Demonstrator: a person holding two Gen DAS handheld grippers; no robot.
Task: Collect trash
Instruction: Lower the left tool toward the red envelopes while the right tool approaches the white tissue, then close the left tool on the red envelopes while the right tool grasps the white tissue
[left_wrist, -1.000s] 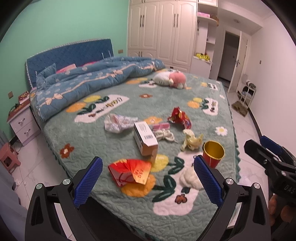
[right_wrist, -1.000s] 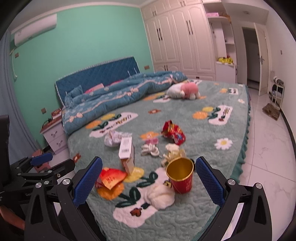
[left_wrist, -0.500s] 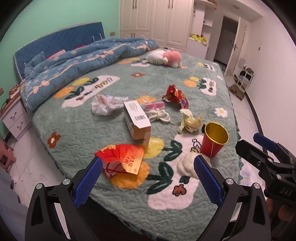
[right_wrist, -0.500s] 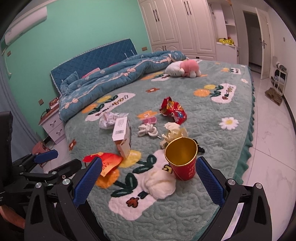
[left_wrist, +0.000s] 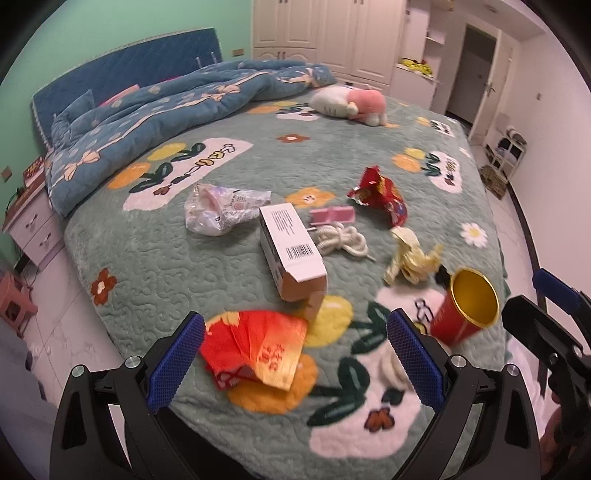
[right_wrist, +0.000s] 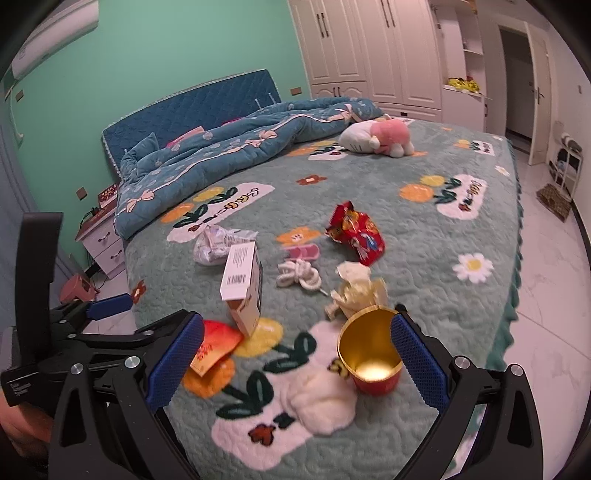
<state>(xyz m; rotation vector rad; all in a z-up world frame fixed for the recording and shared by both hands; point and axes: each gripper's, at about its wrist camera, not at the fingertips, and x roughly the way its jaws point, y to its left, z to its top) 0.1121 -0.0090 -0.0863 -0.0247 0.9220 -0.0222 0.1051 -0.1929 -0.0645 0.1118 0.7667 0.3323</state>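
Closing in on the red cup since earlier, both hand-held grippers wide open, empty; approaching still, probably needing descent beside cup for red packet.

Pink-white plush toy on green bedspread; blue quilt bunched near headboard.

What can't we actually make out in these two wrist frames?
- Red paper cup with gold lining: right wrist view, its far right side sits behind a blue pad of the right tongs.
- Red-orange folded paper packet: left wrist view, print is motion-blurred; right wrist view, the tongs pad covers its left part.
- White cardboard box: label text too small in both views.
- Left tongs: open, empty; the hand holding them is out of frame.
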